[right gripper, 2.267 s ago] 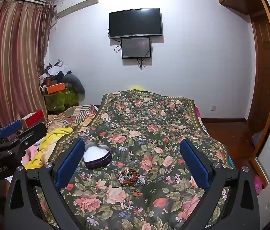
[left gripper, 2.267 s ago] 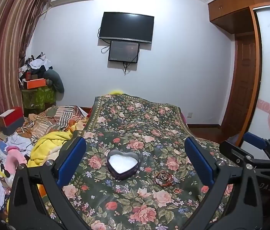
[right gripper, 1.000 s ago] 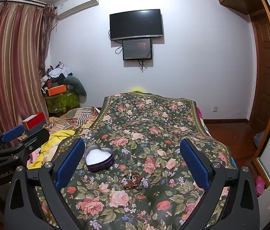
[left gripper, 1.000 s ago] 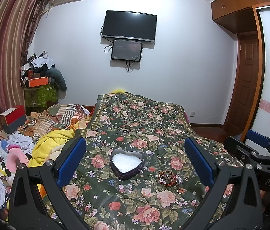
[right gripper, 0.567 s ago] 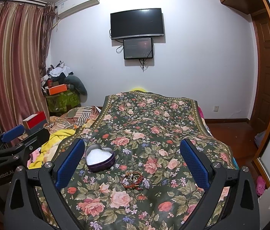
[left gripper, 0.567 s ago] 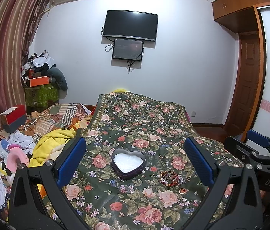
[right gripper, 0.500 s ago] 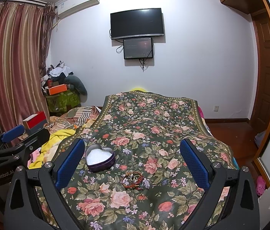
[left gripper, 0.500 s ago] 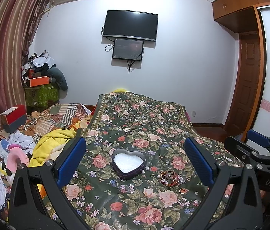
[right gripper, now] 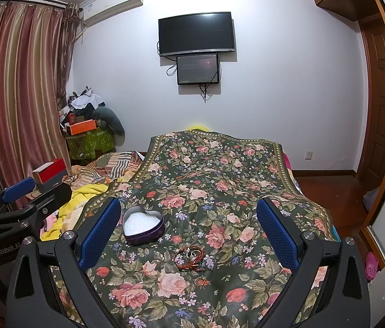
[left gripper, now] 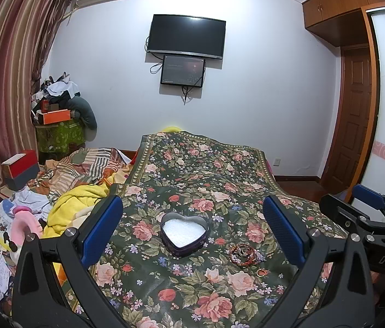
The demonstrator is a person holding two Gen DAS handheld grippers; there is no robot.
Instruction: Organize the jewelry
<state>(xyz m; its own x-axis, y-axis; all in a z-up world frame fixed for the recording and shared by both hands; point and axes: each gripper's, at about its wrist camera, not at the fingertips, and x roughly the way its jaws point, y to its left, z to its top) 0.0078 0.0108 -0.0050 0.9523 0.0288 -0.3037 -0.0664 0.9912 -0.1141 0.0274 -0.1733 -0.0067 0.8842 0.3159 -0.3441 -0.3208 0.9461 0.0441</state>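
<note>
A purple heart-shaped tin (left gripper: 184, 233) (right gripper: 143, 227) with a white lining sits lidless on the floral bedspread (left gripper: 192, 180) (right gripper: 214, 180). To its right lies a tangle of red and beaded bracelets (left gripper: 243, 254) (right gripper: 189, 257), with a small gold ring (left gripper: 261, 272) (right gripper: 201, 281) just in front of it. My left gripper (left gripper: 192, 229) hangs wide open above the bedspread, framing the tin, nothing between its blue pads. My right gripper (right gripper: 188, 232) is also wide open, with the bracelets low between its fingers. Each gripper appears at the edge of the other's view.
Crumpled yellow and striped blankets (left gripper: 83, 191) and scattered clutter (left gripper: 6, 218) lie left of the bed. A red box (right gripper: 50, 175) and a piled green stand (right gripper: 88, 136) are by the curtain. A wooden door (right gripper: 383, 104) and bare floor are to the right.
Both views have shifted slightly: the tin and bracelets sit a little further right and lower in frame than 2.3 s ago. Both grippers stay open.
</note>
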